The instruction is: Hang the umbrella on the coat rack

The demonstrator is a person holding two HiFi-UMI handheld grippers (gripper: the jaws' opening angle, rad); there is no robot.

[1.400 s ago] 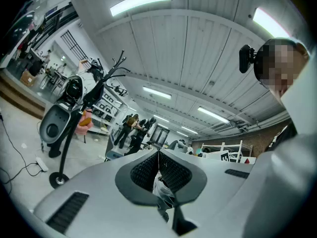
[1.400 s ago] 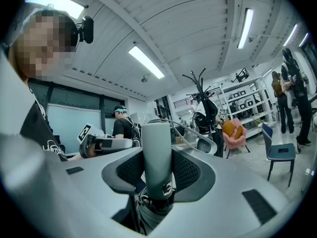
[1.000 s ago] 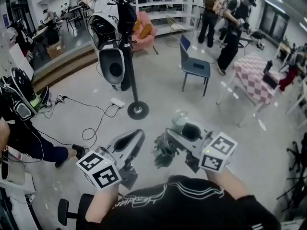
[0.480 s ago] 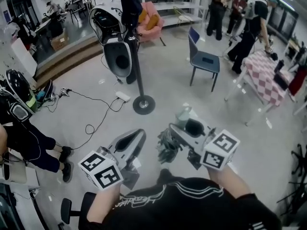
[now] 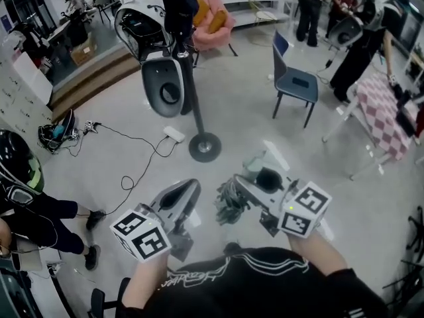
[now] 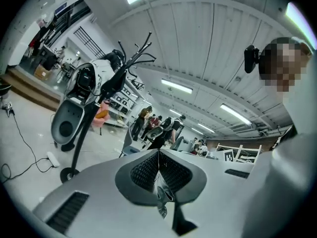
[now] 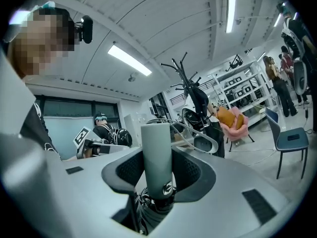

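Note:
The coat rack (image 5: 189, 78) is a dark pole on a round base (image 5: 204, 146), straight ahead of me, with a dark garment and a big white-and-black shell hanging on it. In the left gripper view the rack (image 6: 106, 90) stands at the left; in the right gripper view the rack (image 7: 185, 78) rises behind the jaws. My right gripper (image 5: 244, 184) is shut on the folded umbrella's grey-green handle (image 7: 156, 152), which stands upright between the pads. Its dark canopy (image 5: 229, 202) hangs bunched below. My left gripper (image 5: 185, 192) is shut and holds nothing, pads together (image 6: 158, 162), beside the umbrella.
A blue chair (image 5: 295, 81) and a checked table (image 5: 384, 105) stand to the right. A cable and white power strip (image 5: 173, 134) lie left of the rack's base. A seated person (image 5: 33, 207) is at the left, a wooden step (image 5: 86, 78) behind, and people stand at the back (image 5: 311, 5).
Both grippers have travelled toward the coat rack together with the head view. The rack's base has shifted right and nearer. The hold on the umbrella is unchanged.

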